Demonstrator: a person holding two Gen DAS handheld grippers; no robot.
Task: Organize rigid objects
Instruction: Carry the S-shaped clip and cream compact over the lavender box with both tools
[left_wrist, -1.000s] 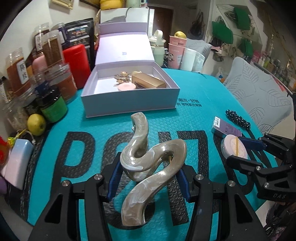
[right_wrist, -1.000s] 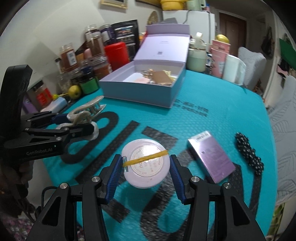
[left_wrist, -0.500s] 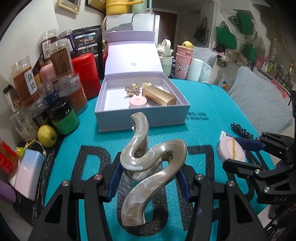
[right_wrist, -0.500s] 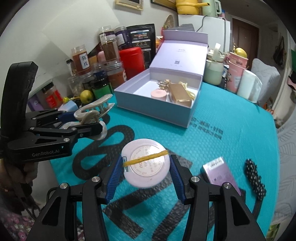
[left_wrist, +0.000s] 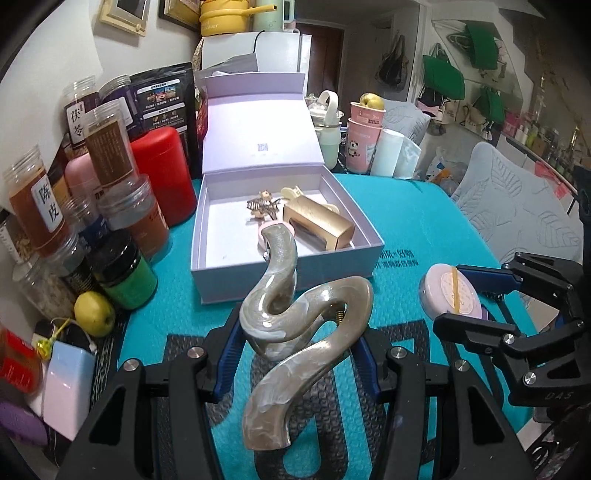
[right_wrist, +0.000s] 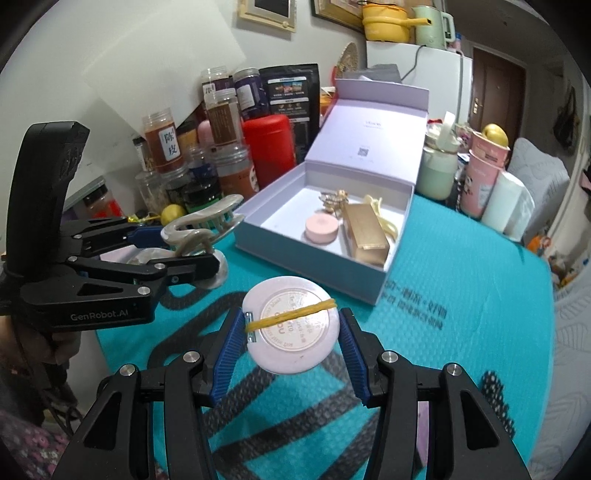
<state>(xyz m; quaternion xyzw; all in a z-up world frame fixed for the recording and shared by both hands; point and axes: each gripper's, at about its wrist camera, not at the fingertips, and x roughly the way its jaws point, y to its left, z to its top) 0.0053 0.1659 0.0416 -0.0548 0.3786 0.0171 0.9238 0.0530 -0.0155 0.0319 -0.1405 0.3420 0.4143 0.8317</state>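
Hair claw (left_wrist: 295, 332), the marbled beige one, is clamped in my left tongs (left_wrist: 295, 347), jaws partly apart and pressing on both its sides, held clear of the teal mat (left_wrist: 424, 221). Round lilac compact (right_wrist: 291, 325) with a yellow rubber band is pinched the same way in my right tongs (right_wrist: 291, 339), blue pads on either edge.

Change since a second ago: both hands have come up and forward, so the open lilac box (left_wrist: 288, 284) now sits nearer and I look down into it more. Grips unchanged. Means both pickups are done and I'm in the carry stage; release into the box is what's left, I'd judge.

Box already holds a gold case (left_wrist: 317, 225), a pink round tin (right_wrist: 321, 229), a small gold ornament (left_wrist: 263, 206) and a pale clip (left_wrist: 291, 192). Free floor is on its left side, so that looks like the drop spot. Claw is just short of the box's front wall.
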